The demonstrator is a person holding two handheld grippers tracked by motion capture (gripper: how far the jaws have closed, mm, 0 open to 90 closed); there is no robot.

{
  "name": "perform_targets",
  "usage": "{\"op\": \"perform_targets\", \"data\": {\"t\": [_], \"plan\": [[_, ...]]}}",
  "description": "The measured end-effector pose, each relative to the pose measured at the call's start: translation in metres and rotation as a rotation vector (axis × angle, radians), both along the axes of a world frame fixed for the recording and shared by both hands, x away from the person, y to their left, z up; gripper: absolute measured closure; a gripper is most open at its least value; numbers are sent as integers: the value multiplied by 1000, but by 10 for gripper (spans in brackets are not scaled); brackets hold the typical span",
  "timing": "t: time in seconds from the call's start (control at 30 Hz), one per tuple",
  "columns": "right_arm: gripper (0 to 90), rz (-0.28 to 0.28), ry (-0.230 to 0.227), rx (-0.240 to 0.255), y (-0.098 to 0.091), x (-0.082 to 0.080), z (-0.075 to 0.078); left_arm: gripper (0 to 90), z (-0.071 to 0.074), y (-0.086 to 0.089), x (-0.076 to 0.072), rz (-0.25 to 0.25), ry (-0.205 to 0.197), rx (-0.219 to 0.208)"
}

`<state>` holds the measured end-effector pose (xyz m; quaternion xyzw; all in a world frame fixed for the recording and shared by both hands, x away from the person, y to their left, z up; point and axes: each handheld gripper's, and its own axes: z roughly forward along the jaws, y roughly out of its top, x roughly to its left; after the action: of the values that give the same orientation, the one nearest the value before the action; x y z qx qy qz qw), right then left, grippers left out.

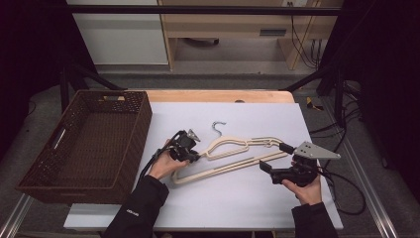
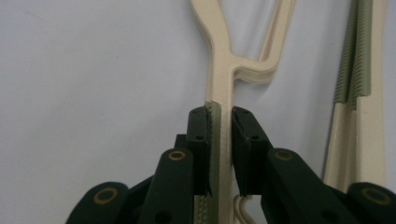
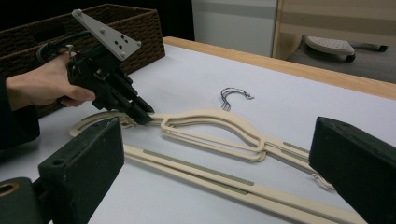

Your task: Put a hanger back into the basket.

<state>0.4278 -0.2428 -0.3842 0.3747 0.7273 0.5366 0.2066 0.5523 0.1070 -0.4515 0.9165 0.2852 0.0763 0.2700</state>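
Cream hangers flat on the white sheet, mid-frame

You have a stack of cream plastic hangers (image 1: 233,151) lying flat at the centre of the high view, their wire hooks (image 1: 218,125) pointing toward the top of the frame. The arms carry ribbed grey-green grip strips. In your left gripper view two or more hangers sit layered, edges nearly aligned; the lower bars run toward lower left.

Cream hangers (image 1: 233,151) with grey-green ribbed strips and a dark wire hook (image 1: 218,126) lie on a white sheet (image 1: 237,198) over the pale wooden tabletop (image 1: 218,95), a dark brown woven basket (image 1: 84,144) at its left edge, both grippers black, the right gripper (image 1: 275,158) topped by a grey plate.
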Motion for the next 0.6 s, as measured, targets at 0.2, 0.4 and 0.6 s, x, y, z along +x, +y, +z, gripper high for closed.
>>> {"op": "perform_targets", "data": {"t": [0.2,0.4,0.6], "plan": [[34,1,-1,1,0,0,0,777,3,2,1,16,11,-35],[36,2,-1,3,1,0,0,793,7,3,-2,9,-15,-14],[45,5,0,0,2,1,-1,794,12,2,-12,-2,-91,-8]]}}
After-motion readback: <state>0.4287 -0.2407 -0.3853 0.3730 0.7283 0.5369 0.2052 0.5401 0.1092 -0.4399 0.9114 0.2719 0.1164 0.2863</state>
